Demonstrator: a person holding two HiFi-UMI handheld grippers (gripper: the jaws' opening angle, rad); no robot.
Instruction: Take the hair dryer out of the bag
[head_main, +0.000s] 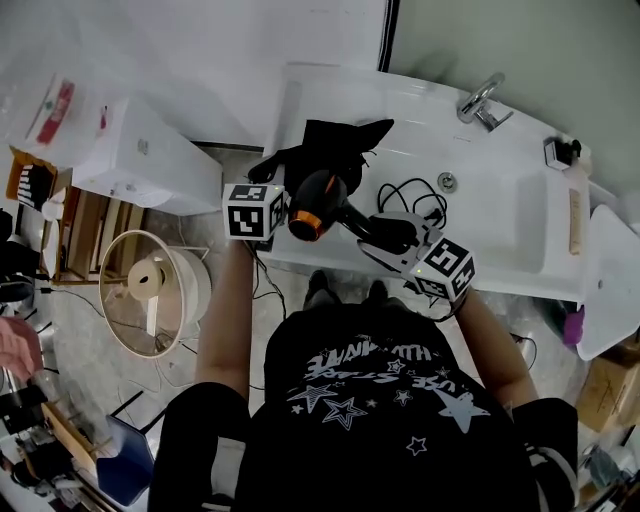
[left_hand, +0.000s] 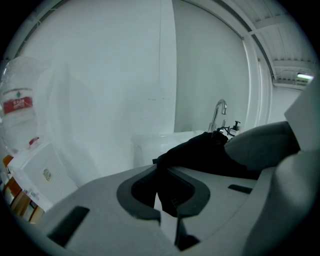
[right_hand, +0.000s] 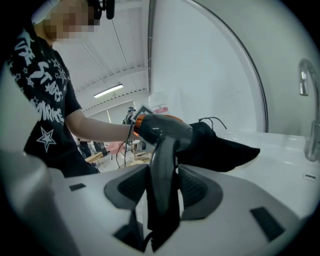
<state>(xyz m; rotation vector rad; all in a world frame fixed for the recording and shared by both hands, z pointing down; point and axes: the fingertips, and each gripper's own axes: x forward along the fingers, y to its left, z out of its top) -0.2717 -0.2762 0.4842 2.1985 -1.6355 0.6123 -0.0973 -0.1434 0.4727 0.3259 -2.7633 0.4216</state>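
Two tools are held over the front edge of a white tabletop (head_main: 500, 215) with a basin and a faucet (head_main: 482, 100).

1. Left tool (head_main: 280, 182): the jaws are closed to a narrow gap in the left gripper view (left_hand: 167, 195). A fold of black fabric from the bag (left_hand: 200, 152) is pinched between them.
2. Right tool (head_main: 373, 231): the jaws are set wide and clamped on the black handle of the hair dryer (right_hand: 162, 150), as shown in the right gripper view (right_hand: 162, 200). The handle stands upright between the two pads.
3. Hair dryer (head_main: 318, 205): it is carried in the air between the two marker cubes, with its orange-ringed end turned toward the person. It is positioned just beside the bag (head_main: 335, 145), on the near side. Contact between its far end and the fabric cannot be determined.
4. Bag: it is spread on the tabletop at the left of the basin, with one edge lifted by the left tool.
5. Power cord (head_main: 410, 195): it is looped on the tabletop behind the right tool.

A round fan (head_main: 150, 290) is seen on the floor at the left.
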